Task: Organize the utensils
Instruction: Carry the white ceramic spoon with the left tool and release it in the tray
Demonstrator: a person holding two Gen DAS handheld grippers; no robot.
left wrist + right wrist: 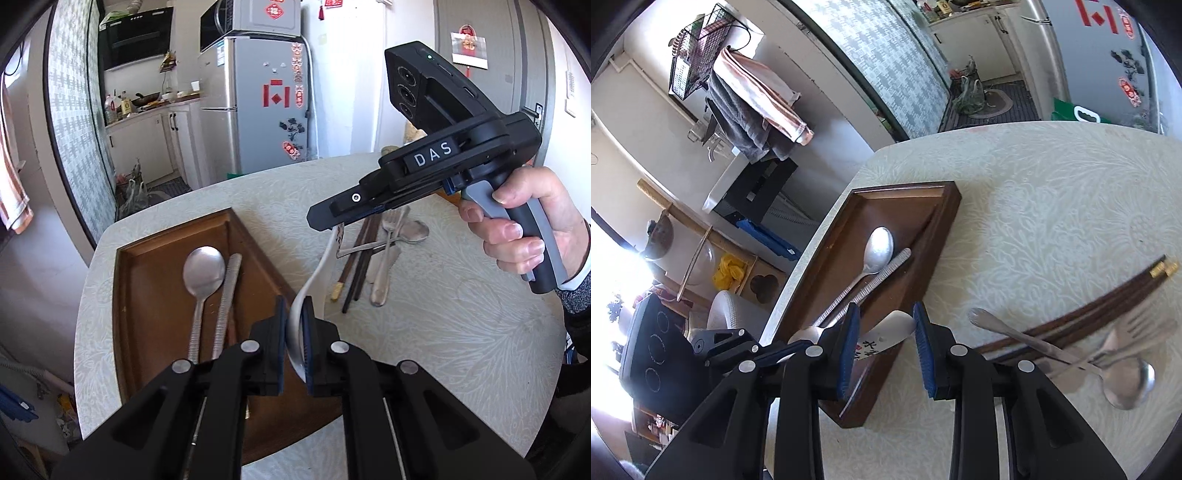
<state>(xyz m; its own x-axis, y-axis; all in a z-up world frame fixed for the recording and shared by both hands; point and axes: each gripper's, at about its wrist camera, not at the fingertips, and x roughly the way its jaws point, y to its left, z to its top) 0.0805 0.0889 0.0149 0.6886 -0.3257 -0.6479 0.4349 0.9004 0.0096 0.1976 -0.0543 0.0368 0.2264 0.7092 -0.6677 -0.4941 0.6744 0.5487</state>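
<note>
Above the wooden tray (155,295), the left hand-held gripper (293,321) is clamped on the white spoon (317,269); the right hand-held gripper (882,339) stands apart around its handle, not pressing

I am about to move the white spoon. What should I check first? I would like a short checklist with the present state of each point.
1. Left gripper shut on the white spoon: ok, both pads press on its bowl end.
2. Right gripper pressing on the handle end: cannot tell; the handle lies between its pads.
3. Free room in the wooden tray: ok, bare floor beside the metal spoon and the ridged metal stick.
4. White spoon fully above the tray: cannot tell.
5. Chopsticks and fork sorted: not ok, they lie crossed on the table.
</note>
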